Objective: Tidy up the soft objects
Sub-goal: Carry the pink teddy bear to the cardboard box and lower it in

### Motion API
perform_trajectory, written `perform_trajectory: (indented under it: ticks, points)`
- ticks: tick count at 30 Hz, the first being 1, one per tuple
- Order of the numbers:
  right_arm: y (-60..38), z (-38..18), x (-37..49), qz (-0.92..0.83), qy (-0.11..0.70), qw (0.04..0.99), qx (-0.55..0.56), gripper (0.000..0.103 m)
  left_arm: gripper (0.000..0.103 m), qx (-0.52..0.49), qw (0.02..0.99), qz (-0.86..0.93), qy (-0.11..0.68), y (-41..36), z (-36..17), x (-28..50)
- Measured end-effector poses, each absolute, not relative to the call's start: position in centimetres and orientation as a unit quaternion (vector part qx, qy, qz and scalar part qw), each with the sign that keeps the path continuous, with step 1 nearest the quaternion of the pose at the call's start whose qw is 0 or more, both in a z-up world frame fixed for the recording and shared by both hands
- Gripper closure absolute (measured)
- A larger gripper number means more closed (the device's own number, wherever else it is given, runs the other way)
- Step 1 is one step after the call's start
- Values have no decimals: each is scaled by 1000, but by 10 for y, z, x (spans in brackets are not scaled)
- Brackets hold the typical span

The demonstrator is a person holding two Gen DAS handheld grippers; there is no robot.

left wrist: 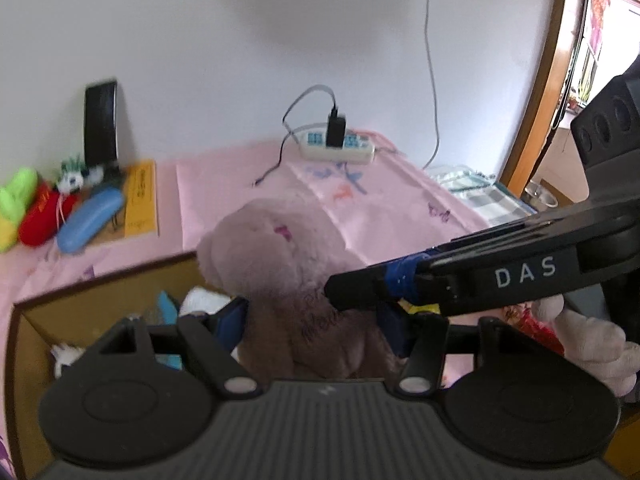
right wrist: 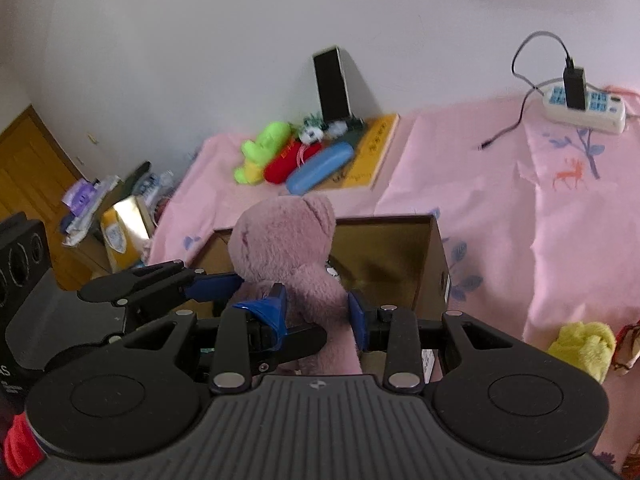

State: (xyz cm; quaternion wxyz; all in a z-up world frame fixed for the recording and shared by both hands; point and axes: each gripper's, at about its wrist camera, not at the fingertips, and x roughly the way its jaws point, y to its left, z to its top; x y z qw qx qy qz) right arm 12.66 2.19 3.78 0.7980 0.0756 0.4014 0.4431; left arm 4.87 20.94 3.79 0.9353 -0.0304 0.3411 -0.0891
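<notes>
A pink plush bear [left wrist: 280, 272] is held upright over an open cardboard box [left wrist: 100, 292]; it also shows in the right wrist view [right wrist: 288, 256] above the box [right wrist: 400, 260]. My left gripper [left wrist: 316, 316] is shut on the bear's body. My right gripper [right wrist: 316, 312] is shut on the bear lower down, and it reaches in from the right in the left wrist view [left wrist: 352, 292]. The box holds white and blue soft things [left wrist: 196, 300]. A white plush [left wrist: 592, 344] and a yellow soft toy [right wrist: 584, 344] lie on the pink sheet.
A green plush [right wrist: 264, 148], a red plush [right wrist: 288, 160], a blue case [right wrist: 320, 168] and a yellow book [right wrist: 372, 152] lie by the wall under a black device [right wrist: 332, 84]. A power strip [right wrist: 580, 108] with a cable sits far right. A cluttered stand [right wrist: 112, 216] is left.
</notes>
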Motion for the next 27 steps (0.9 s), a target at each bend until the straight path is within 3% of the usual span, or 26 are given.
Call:
perform_trajectory:
  ticks: [14, 22, 27]
  points:
    - [60, 8, 134, 390, 450, 803, 11, 87, 44, -14, 908, -100, 406, 224, -11, 78]
    - [61, 8, 134, 385, 453, 804, 10, 86, 34, -14, 906, -106, 409, 223, -14, 83]
    - [58, 11, 133, 392, 466, 793, 18, 86, 34, -2, 903, -95, 418, 219, -18, 86]
